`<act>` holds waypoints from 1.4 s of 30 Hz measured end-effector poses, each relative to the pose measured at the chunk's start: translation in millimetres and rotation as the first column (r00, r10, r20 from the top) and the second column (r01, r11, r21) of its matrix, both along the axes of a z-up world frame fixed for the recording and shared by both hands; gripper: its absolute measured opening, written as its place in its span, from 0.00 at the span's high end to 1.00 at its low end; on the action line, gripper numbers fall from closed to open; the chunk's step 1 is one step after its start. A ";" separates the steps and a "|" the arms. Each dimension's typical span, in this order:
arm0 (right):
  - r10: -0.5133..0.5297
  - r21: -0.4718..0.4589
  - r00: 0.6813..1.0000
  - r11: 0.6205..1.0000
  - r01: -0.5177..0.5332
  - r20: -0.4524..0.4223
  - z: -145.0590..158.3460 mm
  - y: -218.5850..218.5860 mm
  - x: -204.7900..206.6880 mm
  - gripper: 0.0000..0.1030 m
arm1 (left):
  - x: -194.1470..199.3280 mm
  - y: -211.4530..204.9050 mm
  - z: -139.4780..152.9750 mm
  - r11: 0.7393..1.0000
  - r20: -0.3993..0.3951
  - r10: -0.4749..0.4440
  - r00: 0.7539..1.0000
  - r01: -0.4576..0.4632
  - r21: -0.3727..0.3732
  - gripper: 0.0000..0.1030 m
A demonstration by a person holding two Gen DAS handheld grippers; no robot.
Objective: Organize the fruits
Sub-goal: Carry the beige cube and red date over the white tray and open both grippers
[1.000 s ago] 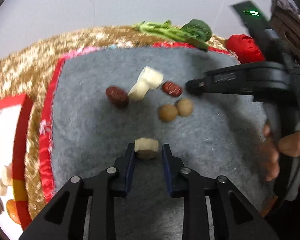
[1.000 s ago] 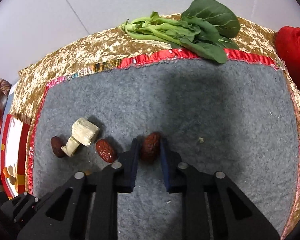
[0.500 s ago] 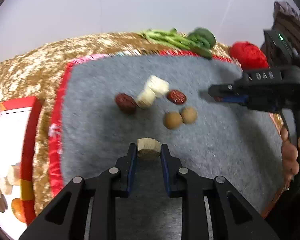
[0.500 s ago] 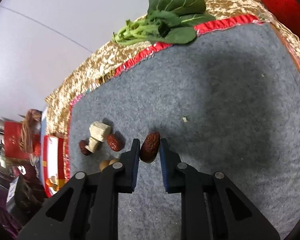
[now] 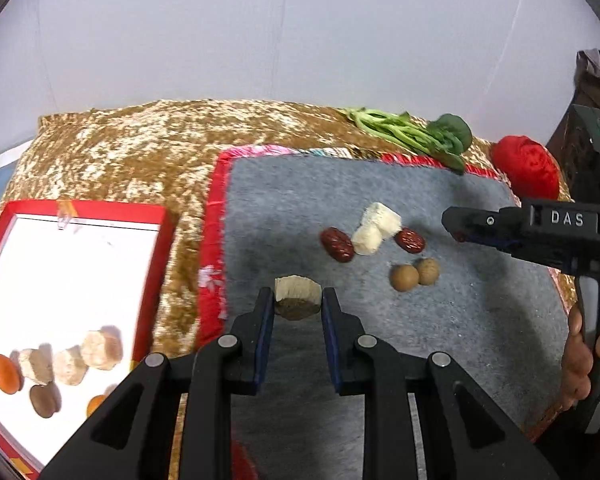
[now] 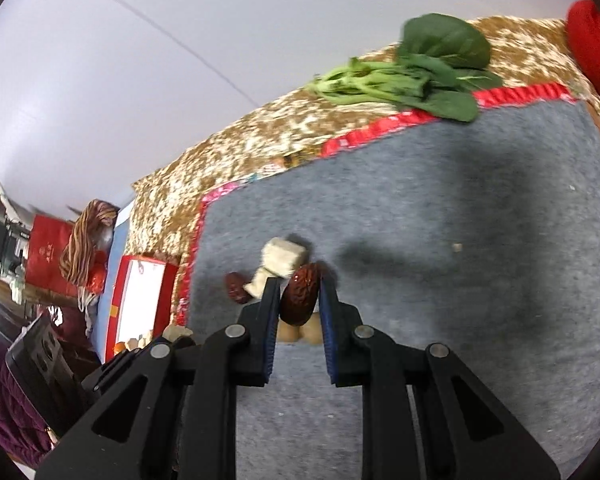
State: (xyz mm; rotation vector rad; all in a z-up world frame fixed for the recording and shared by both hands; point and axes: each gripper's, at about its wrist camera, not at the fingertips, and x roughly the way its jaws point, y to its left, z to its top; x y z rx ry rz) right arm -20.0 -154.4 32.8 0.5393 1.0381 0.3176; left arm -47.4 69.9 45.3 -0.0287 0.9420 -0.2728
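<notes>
My left gripper (image 5: 297, 300) is shut on a pale chunk of fruit (image 5: 297, 294), lifted above the grey mat (image 5: 480, 320). On the mat lie two red dates (image 5: 337, 244), two white chunks (image 5: 376, 227) and two round brown fruits (image 5: 414, 275). The right gripper (image 5: 450, 220) reaches in from the right at mat height above them. In the right wrist view my right gripper (image 6: 300, 300) is shut on a dark red date (image 6: 300, 300), held over the white chunks (image 6: 281, 261) and the round brown fruits (image 6: 300, 332).
A red-rimmed white tray (image 5: 156, 248) at the left holds several fruit pieces (image 5: 60, 364). Leafy greens (image 5: 416, 136) and a red ball of yarn (image 5: 526, 166) sit at the mat's far edge on a gold cloth (image 5: 140, 148). A person's hand (image 5: 580, 360) is at right.
Both grippers have risen with their pieces. The left wrist view has swung left, bringing the tray into view. The right wrist view has tilted and now sits over the white chunks.
</notes>
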 end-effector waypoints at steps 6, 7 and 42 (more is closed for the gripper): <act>0.033 -0.015 0.999 0.999 -0.032 0.023 2.2 19.5 -2.8 0.79 | -1.4 11.9 -0.3 1.000 -0.019 0.021 1.000 -0.021 -0.004 0.78; 0.037 -0.013 0.999 0.999 -0.037 0.020 1.5 22.5 -2.1 0.79 | -1.2 13.3 0.2 1.000 -0.019 0.024 1.000 -0.025 -0.006 0.78; 0.447 -0.066 0.879 0.894 -0.443 0.163 7.6 233.6 -30.1 0.79 | -17.7 171.5 5.5 0.894 -0.040 0.447 0.894 -0.445 0.052 0.78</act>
